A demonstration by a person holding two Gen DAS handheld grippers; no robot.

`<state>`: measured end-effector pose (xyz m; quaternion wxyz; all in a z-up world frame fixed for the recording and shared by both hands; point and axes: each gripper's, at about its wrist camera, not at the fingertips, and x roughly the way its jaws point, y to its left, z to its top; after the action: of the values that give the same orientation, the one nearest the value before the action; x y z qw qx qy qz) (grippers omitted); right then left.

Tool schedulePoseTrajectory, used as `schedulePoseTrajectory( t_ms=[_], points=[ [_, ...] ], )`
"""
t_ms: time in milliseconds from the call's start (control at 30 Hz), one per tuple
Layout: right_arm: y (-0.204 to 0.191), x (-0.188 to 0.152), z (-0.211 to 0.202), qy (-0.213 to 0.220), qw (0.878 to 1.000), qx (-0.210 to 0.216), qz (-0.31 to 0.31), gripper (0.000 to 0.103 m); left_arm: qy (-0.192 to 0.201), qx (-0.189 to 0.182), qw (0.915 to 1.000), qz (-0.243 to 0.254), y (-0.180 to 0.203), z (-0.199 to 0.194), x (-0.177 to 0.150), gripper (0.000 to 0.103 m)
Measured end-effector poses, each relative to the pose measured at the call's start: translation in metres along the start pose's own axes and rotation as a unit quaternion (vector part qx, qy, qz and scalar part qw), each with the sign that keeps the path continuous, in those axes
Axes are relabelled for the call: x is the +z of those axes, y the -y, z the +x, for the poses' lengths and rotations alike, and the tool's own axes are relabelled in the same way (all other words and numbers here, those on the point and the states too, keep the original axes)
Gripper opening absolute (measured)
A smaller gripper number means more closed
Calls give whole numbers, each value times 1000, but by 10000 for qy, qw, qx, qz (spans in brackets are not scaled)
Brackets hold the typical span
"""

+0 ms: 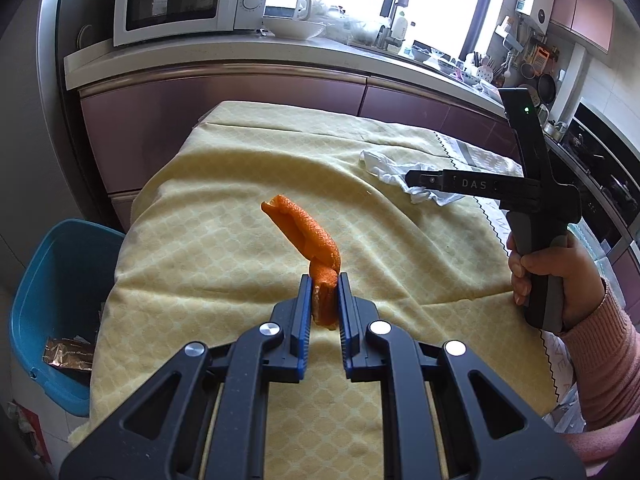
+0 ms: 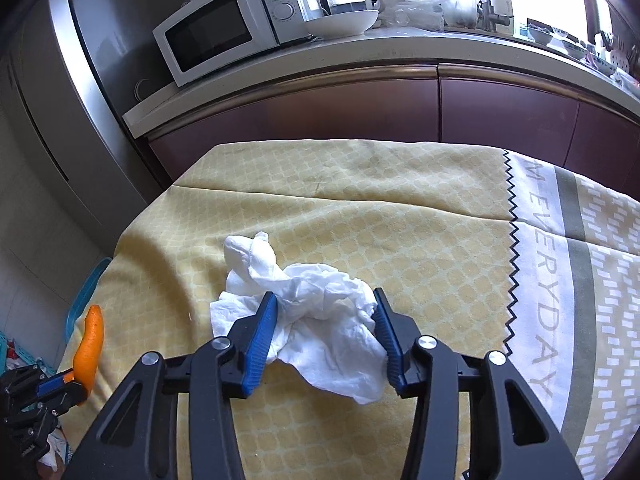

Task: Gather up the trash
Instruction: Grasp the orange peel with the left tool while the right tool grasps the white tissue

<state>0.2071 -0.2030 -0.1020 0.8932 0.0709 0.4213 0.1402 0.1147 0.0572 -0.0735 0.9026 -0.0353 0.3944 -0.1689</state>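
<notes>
A: How far along is the trash?
B: A foil wrapper (image 1: 70, 354) already lies in the blue bin (image 1: 48, 280) off the tabletop's left edge. The left gripper (image 1: 325, 298) is clamped on an orange peel (image 1: 308, 232), lifted above the yellow tablecloth (image 1: 224, 216).
A: And the tissue?
B: The crumpled tissue (image 2: 320, 312) lies mid-table, between the right gripper's (image 2: 324, 340) half-open jaws; squeezing looks unfinished.
A: Writing?
B: "Galanz" on the microwave (image 2: 224, 24), "EVERYDAY" on the cloth.

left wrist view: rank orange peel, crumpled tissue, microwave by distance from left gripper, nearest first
1. orange peel: clamped in the left gripper.
2. crumpled tissue: on the yellow cloth, ahead and right.
3. microwave: on the far counter, upper left.
</notes>
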Motion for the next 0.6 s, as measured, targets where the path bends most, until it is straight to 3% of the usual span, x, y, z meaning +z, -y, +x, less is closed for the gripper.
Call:
schedulePoseTrajectory(
  t_ms=[400,600],
  points=[
    [5,-6,-11,76,9994,293,182,10,88,123,9999,-59,-7,-13,-6,13],
    [5,-10,-24,241,9979,530,291,8,128,158,9998,-69,-8,-21,-11,13]
  ],
)
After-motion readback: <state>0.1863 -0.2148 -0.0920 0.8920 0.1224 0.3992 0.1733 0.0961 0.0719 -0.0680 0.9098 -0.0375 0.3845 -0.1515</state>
